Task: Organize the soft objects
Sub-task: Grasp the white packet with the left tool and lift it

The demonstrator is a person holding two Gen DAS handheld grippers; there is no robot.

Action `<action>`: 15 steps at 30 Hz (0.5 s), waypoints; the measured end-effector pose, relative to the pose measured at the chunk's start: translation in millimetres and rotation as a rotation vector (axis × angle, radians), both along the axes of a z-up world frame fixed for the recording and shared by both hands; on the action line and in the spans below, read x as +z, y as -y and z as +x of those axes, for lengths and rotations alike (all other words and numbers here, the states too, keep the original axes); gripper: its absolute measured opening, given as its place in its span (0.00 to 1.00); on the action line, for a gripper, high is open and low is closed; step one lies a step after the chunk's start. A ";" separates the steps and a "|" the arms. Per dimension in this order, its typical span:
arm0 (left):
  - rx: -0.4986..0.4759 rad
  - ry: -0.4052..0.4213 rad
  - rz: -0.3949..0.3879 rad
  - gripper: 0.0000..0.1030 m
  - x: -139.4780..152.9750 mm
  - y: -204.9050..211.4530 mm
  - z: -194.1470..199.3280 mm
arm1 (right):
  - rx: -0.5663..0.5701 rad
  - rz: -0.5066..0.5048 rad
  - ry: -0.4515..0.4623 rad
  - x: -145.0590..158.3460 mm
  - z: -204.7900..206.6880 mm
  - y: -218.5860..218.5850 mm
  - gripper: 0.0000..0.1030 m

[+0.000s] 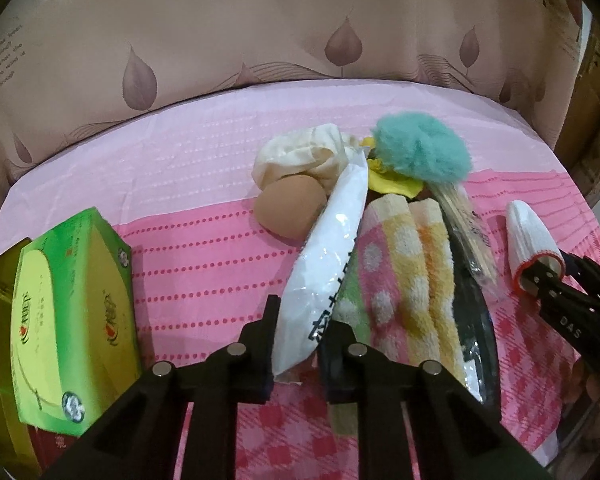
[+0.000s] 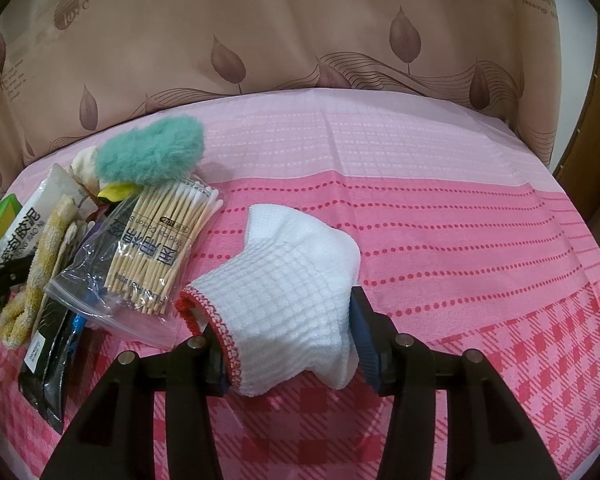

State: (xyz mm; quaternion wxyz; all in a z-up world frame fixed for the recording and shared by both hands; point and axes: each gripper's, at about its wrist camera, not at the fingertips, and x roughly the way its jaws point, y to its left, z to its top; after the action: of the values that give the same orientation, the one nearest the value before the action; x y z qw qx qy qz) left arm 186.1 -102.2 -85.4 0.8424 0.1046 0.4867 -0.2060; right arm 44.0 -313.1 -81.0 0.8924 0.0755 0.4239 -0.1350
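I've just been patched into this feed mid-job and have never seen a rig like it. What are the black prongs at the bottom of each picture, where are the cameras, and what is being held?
No robot arm here: a person carries a two-finger gripper in each hand, with a fisheye camera on each looking along its fingers, so the black prongs are those fingers.

The left gripper is closed on a white plastic packet. The right gripper holds a white knitted cloth with red edging.

On the pink tablecloth lies a pile: a teal fluffy puff, a checked towel, a tan sponge, a cream cloth and a bag of cotton swabs. A green tissue box sits at the left.
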 end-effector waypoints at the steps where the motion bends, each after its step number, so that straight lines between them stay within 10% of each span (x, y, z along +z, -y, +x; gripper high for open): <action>1: 0.004 0.000 -0.004 0.16 1.3 -1.2 -1.3 | 0.000 0.000 0.000 0.1 0.1 0.0 0.45; 15: 0.115 0.012 -0.042 0.16 31.5 -47.3 -7.4 | 0.000 0.002 -0.003 1.4 1.3 1.8 0.46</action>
State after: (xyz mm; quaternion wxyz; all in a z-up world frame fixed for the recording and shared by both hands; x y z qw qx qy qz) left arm 178.7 -55.0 -53.9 0.8577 0.0599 0.4826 -0.1670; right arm 45.4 -314.9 -79.6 0.8917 0.0763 0.4253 -0.1346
